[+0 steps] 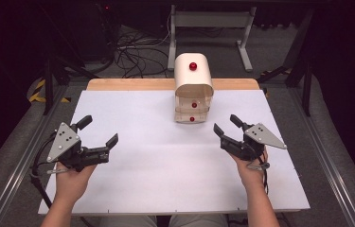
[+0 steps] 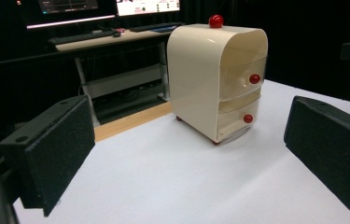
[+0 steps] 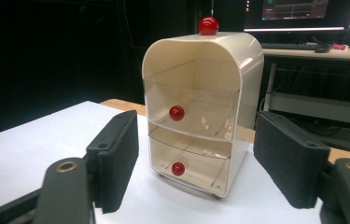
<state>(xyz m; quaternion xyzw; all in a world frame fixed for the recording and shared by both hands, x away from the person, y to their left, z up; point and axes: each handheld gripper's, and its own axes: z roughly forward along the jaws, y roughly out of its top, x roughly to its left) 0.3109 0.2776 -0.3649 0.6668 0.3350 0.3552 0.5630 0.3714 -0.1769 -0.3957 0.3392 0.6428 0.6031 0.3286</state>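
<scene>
Two drawers of the cabinet sit shut, far-centre on the surface; I hold left tool and right tool open, empty, flanking it, ready for a knob.

From my seat, the drawer cabinet's far side and back are hidden. My left gripper's pads run off the frame's bottom and right edges. The far monitors are cut off, their text unreadable.

Black two-jaw claws with grey triangular plates, trailing black cables, bare forearms.
</scene>
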